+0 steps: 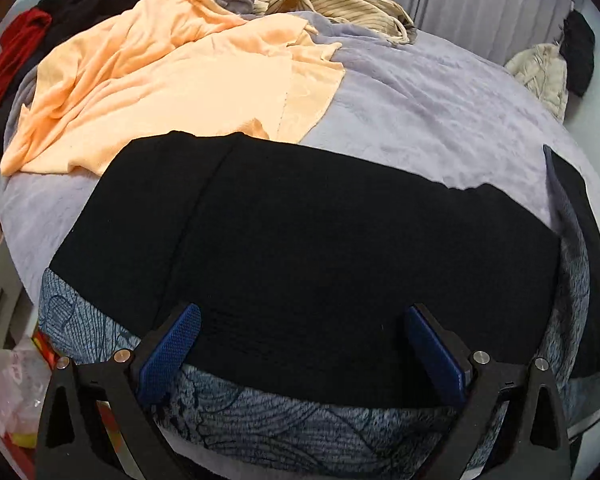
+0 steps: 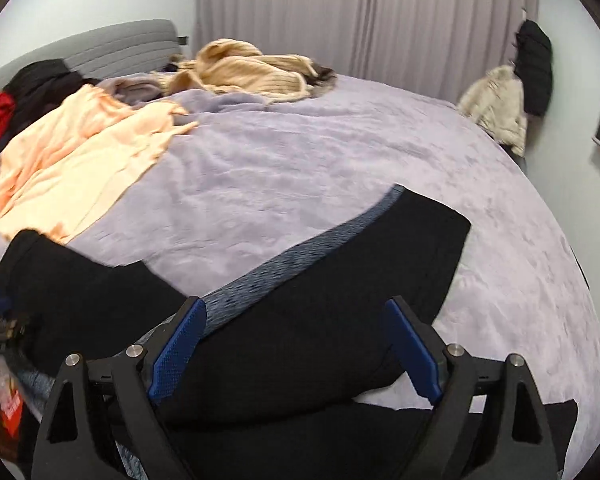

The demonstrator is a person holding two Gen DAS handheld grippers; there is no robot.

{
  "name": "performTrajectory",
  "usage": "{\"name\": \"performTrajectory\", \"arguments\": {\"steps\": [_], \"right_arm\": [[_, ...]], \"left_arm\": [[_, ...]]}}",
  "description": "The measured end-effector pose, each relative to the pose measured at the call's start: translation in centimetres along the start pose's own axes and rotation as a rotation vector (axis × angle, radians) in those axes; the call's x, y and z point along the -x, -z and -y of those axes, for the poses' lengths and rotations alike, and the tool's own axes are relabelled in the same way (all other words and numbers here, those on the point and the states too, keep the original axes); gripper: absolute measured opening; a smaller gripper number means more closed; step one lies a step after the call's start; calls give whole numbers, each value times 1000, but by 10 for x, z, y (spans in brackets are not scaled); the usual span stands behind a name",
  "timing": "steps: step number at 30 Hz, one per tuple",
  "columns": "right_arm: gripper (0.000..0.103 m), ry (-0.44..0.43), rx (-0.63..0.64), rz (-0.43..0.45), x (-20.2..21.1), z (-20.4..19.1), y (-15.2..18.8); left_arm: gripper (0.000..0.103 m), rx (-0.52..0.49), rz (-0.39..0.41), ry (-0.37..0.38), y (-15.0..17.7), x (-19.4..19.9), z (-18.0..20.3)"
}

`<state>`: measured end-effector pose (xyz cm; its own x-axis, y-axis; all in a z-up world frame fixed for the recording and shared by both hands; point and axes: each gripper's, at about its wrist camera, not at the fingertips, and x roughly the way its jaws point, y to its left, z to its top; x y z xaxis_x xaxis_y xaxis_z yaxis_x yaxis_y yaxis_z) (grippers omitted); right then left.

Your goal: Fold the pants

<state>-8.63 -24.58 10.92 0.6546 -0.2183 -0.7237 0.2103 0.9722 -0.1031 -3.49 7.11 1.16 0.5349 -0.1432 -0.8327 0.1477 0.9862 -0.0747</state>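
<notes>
Left gripper (image 1: 302,316): tilted down over the near part of the pants (image 1: 300,240), jaws wide apart, nothing between the pads.
Right gripper (image 2: 296,310): tilted down over the pants' leg end, jaws wide apart, holding nothing.
Pants: one pair, black with a blue-grey patterned band, spread flat at the near edge of the bed (image 1: 440,112).
Hidden: near edge of the pants is cut off behind the gripper frames; whether the fingertips touch the cloth cannot be told.
Other clothes on the bed: one orange garment (image 1: 160,80) beyond the pants, one beige knit (image 1: 340,0) farther back.
</notes>
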Motion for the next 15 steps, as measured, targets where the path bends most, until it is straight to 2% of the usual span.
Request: {"name": "performTrajectory", "arguments": {"steps": [3, 5, 7, 9, 11, 13, 15], "right_arm": [[94, 3, -88, -69, -29, 7, -22], [94, -25, -104, -104, -51, 4, -37], [95, -9, -115, -138, -76, -3, -52], [95, 42, -132, -221, -112, -6, -66], [95, 114, -128, -354, -152, -5, -74], [94, 200, -98, -415, -178, -2, -72], [70, 182, -145, -431, -186, 13, -62]], "left_arm": [[102, 3, 2, 15, 10, 9, -10], [102, 7, -5, 33, 11, 10, -15], [102, 7, -18, 38, 9, 10, -16], [102, -2, -28, 34, 7, 9, -15], [102, -17, -26, 27, 6, 9, -13], [102, -19, -26, 14, 7, 7, -11], [102, -13, -22, 4, 7, 7, -9]]}}
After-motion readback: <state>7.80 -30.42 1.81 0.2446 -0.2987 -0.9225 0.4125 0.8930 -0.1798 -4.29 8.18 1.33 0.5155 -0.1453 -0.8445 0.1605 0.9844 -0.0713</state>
